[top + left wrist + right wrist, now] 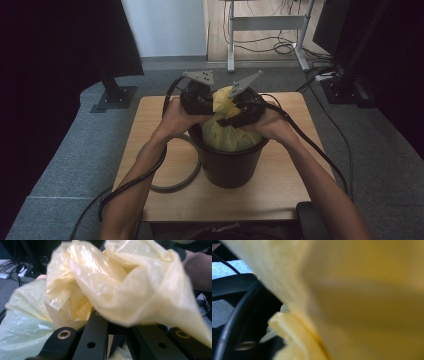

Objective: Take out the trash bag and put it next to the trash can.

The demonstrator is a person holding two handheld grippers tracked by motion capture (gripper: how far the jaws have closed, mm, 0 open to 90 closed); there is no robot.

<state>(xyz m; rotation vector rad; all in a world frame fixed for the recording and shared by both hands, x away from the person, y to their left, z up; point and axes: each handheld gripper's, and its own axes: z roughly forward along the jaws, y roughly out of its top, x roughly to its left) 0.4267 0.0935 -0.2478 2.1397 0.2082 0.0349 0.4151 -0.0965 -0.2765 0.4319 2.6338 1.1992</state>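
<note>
A yellow plastic bin liner (226,131) sits inside the black bucket (230,167) in the middle of the wooden table (280,200), and its top is gathered up into a bunch above the rim. The person has both tools right at that bunch. The left gripper (207,102) has its jaws clamped tight, and in the left gripper view the crumpled film (110,290) bulges straight out of them, so I take it to be pinching the liner. The right gripper (235,116) presses in from the other side; the right gripper view has yellow plastic (362,302) pushed up against the lens, and I cannot tell whether its jaws grip the film or merely stand against it.

To my eye the liner is already collected at the neck; tying or twisting it closed, or lifting it out, looks to be what remains. A grey ring (175,182) lies on the table beside the bucket.

No brand, label or writing is readable anywhere.
</note>
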